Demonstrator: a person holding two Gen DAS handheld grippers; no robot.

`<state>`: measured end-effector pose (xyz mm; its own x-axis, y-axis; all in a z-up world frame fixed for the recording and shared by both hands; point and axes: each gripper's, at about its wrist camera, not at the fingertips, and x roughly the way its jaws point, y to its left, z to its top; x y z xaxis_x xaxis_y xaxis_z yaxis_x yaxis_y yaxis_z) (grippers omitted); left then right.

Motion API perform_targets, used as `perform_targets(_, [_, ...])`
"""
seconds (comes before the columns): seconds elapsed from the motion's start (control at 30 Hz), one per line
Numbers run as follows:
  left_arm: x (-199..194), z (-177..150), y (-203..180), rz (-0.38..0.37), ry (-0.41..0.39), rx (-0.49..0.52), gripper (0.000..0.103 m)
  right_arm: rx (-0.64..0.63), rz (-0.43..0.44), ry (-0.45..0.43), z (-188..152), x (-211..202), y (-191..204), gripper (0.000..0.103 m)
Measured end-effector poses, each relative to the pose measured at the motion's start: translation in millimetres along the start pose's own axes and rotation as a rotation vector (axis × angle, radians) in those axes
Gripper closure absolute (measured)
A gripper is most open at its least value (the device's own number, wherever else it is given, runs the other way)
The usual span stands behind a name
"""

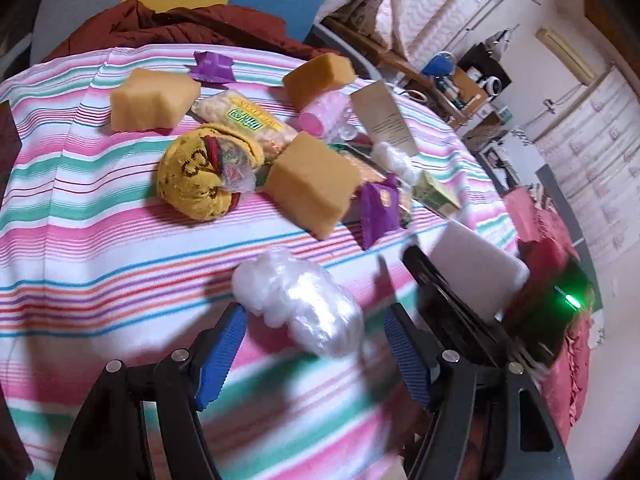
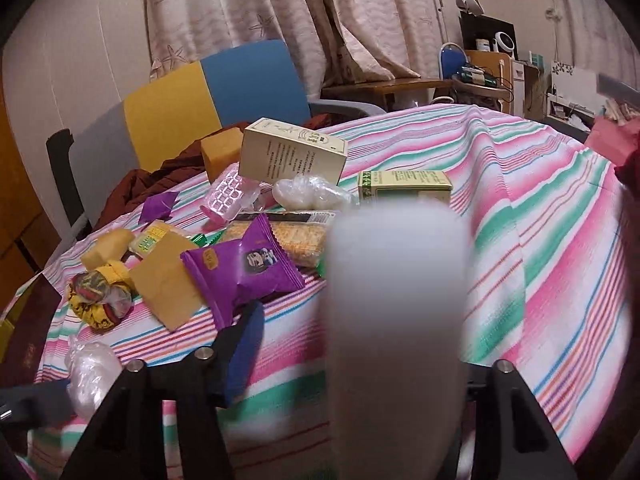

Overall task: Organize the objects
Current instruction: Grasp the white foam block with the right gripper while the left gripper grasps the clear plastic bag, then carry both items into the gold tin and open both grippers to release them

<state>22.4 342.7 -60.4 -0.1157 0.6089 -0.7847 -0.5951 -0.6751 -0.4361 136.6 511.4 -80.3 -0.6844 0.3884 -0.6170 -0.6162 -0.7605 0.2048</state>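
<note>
Left wrist view first: the left claw (image 1: 310, 354) stands wide at the bottom of the frame, its blue ribbed pads (image 1: 222, 360) apart, with a clear plastic bag of white stuffing (image 1: 298, 306) lying on the striped cloth (image 1: 100, 240) of the worktop between the tips — no pad presses on it. At the right edge the right claw (image 1: 460, 304) shows side-on, gripping a white foam block (image 1: 476, 266). In the centre sits a heap: three tan sponge blocks, the nearest (image 1: 312, 184) at mid-frame, a yellow rolled sock (image 1: 200, 176), a snack pack with a green label (image 1: 244, 118) whose writing is too blurred to read, a purple wrapper (image 1: 378, 208) and a pink hair roller (image 1: 324, 114).

Right wrist view: the white foam block (image 2: 396, 320) fills the centre, blurred, clamped in the right claw (image 2: 360, 360) at about half its spread; only the left blue pad (image 2: 246, 360) shows. Behind it, centre left, lies a purple snack packet (image 2: 244, 268) with a cartoon figure; a cream carton (image 2: 294, 152) with small unreadable print and a green-edged box (image 2: 404, 186) sit in the upper centre. At lower left is the plastic bag of stuffing (image 2: 92, 376).
</note>
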Motion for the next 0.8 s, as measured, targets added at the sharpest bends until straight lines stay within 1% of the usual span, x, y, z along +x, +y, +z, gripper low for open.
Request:
perform_targets(0.03, [4, 0, 1, 0.017, -0.003, 0.007, 0.031, 0.002, 0.007, 0.002, -1, -6, 0, 0.017])
perform_targets(0.07, [6, 1, 2, 0.033, -0.001, 0.016, 0.032, 0.005, 0.013, 0.002, -1, -9, -1, 0.011])
perform_targets(0.1, [8, 0, 2, 0.036, -0.009, 0.033, 0.032, 0.009, 0.026, 0.003, -3, -16, -4, 0.008])
perform_targets(0.13, [7, -1, 1, 0.033, -0.028, 0.054, 0.032, 0.01, 0.05, 0.003, -4, -22, -6, 0.008])
perform_targets(0.2, [9, -2, 1, 0.039, -0.038, 0.079, 0.034, 0.0, 0.065, 0.012, -6, -31, -8, 0.008])
perform_targets(0.23, [8, -2, 2, 0.047, -0.046, 0.093, 0.039, 0.0, 0.073, 0.015, -6, -36, -10, 0.007])
perform_targets(0.27, [9, -2, 2, 0.057, -0.052, 0.106, 0.046, 0.007, 0.088, 0.017, -7, -39, -11, 0.007])
perform_targets(0.3, [9, -2, 3, 0.073, -0.054, 0.121, 0.05, 0.016, 0.104, 0.022, -7, -42, -14, 0.007])
perform_targets(0.33, [9, -1, 4, 0.089, -0.058, 0.138, 0.059, 0.027, 0.109, 0.025, -7, -45, -16, 0.007])
perform_targets(0.37, [9, 0, 5, 0.101, -0.061, 0.151, 0.068, 0.033, 0.107, 0.027, -8, -48, -16, 0.007])
perform_targets(0.4, [9, 0, 7, 0.107, -0.062, 0.164, 0.07, 0.037, 0.11, 0.027, -8, -50, -18, 0.007])
perform_targets(0.5, [4, -3, 15, 0.066, -0.074, 0.176, 0.072, 0.038, 0.138, 0.046, -7, -51, -16, 0.01])
perform_targets(0.57, [3, -6, 18, 0.06, -0.085, 0.178, 0.072, 0.046, 0.146, 0.055, -8, -50, -15, 0.01])
perform_targets(0.63, [-2, -10, 19, 0.066, -0.1, 0.179, 0.072, 0.052, 0.142, 0.073, -8, -48, -12, 0.018])
perform_targets(0.7, [-5, -13, 20, 0.058, -0.112, 0.168, 0.072, 0.036, 0.143, 0.089, -8, -46, -7, 0.025])
perform_targets(0.8, [-6, -16, 21, 0.043, -0.118, 0.15, 0.071, -0.005, 0.114, 0.117, -10, -41, 5, 0.031])
